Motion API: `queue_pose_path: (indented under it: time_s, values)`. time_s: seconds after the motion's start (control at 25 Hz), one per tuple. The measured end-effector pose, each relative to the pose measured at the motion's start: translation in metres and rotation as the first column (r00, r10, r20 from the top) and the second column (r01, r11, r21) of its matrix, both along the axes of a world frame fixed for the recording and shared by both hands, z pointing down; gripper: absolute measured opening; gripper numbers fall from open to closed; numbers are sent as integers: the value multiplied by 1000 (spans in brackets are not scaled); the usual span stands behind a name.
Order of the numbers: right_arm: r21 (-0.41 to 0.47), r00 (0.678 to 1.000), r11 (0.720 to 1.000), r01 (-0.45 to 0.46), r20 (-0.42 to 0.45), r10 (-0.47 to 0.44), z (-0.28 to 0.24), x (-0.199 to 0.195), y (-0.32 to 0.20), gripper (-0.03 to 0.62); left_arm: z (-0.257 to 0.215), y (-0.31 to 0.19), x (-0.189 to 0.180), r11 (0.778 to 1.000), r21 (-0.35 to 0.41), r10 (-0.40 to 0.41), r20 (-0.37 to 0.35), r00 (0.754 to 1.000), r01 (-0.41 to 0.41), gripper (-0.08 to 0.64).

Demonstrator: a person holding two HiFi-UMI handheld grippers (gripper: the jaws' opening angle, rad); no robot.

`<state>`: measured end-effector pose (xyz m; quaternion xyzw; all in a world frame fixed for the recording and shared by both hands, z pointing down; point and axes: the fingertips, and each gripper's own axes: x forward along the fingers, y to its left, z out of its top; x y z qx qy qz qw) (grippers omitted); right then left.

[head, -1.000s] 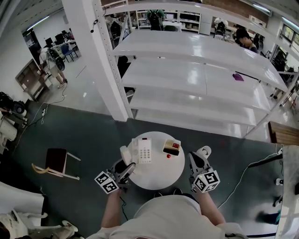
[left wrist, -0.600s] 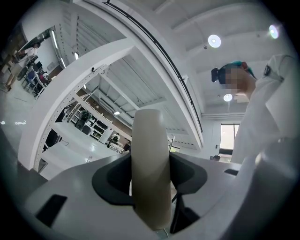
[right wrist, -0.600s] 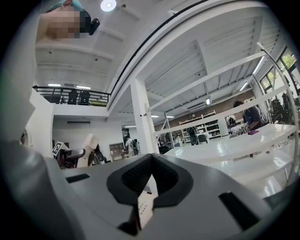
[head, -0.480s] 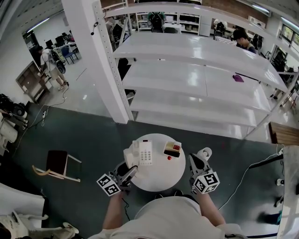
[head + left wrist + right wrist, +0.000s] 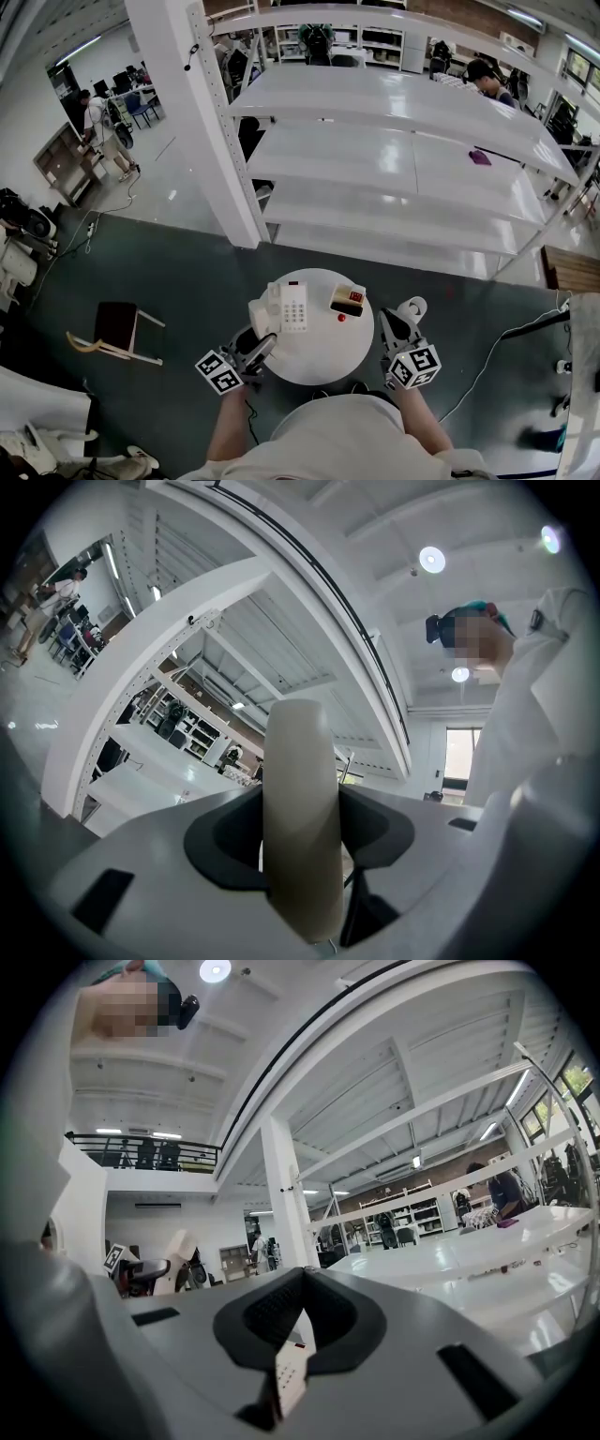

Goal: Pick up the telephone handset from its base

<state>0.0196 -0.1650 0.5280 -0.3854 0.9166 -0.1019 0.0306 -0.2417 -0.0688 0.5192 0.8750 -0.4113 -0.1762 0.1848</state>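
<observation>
Standing upright between the pads of the left gripper (image 5: 302, 850), the cream telephone handset (image 5: 300, 761) is pictured firmly clasped and raised just left of its base (image 5: 293, 306) on the round white table (image 5: 314, 361). Set against a second earlier, when it was seen lower along the base's left side, the handset is now shown tipped up and closer against the base. Since half a second ago nothing further has been shifted, and the grip has been kept as it was. The right gripper (image 5: 391, 323) is held off the table's right edge, its tips brought together on nothing. A small box (image 5: 347, 298) and a red object (image 5: 340, 317) are left untouched beside the base. The pick-up is judged as good as done, though whether the handset has fully cleared its cradle cannot be made out from above.
</observation>
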Motion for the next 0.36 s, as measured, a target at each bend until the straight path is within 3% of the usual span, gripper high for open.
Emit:
queue_pose_path:
  time_s: [0.36]
  values:
    - [-3,1000,1000,1,1,-1,3,0,-1,8,1,-2,-6,1000,-1,-25,-47,999,25,224]
